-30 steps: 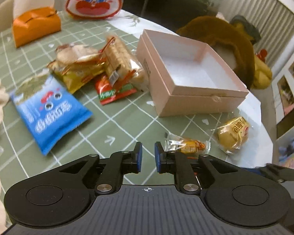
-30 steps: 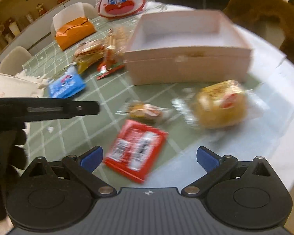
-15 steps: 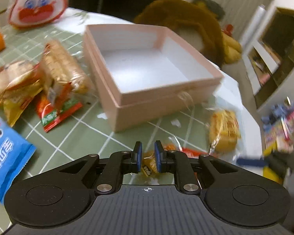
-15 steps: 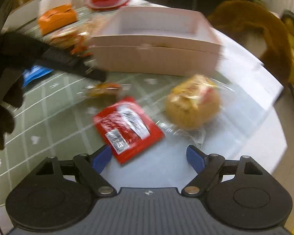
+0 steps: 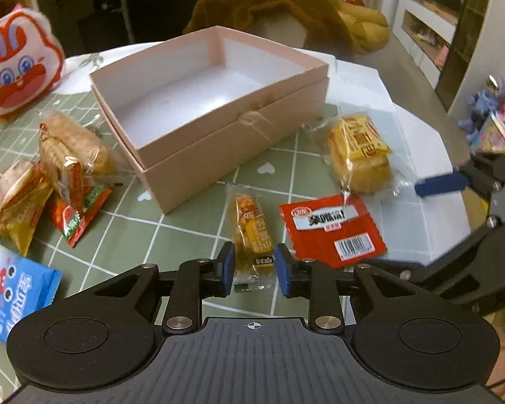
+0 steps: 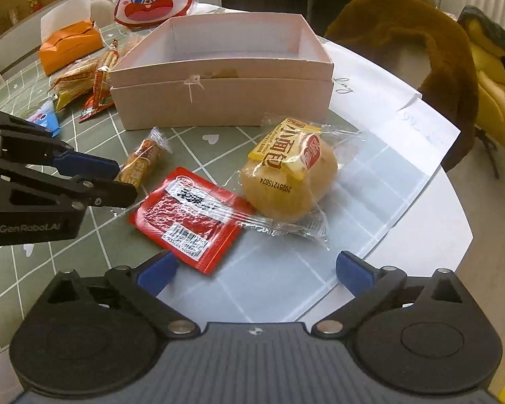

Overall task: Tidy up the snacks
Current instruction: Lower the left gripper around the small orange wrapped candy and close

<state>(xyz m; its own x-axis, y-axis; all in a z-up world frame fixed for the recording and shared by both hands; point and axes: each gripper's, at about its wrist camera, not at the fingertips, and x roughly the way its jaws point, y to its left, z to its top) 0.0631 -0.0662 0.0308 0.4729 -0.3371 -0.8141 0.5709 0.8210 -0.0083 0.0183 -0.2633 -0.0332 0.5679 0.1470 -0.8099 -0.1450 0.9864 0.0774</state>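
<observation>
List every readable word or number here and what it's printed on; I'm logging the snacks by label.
"2025121682A": bread bun wrapper, upside down; last characters uncertain.
"小面包": same wrapper.
"Gen Robot.AI": side of left gripper.
Barcode digits and label on red packet: too blurred.
Small orange snack and blue packet: unreadable.

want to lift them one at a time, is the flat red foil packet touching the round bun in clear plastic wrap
Touching. In the right wrist view the bun's clear plastic wrap lies over the red foil packet's edge; whether the bun itself meets it cannot be told.
</observation>
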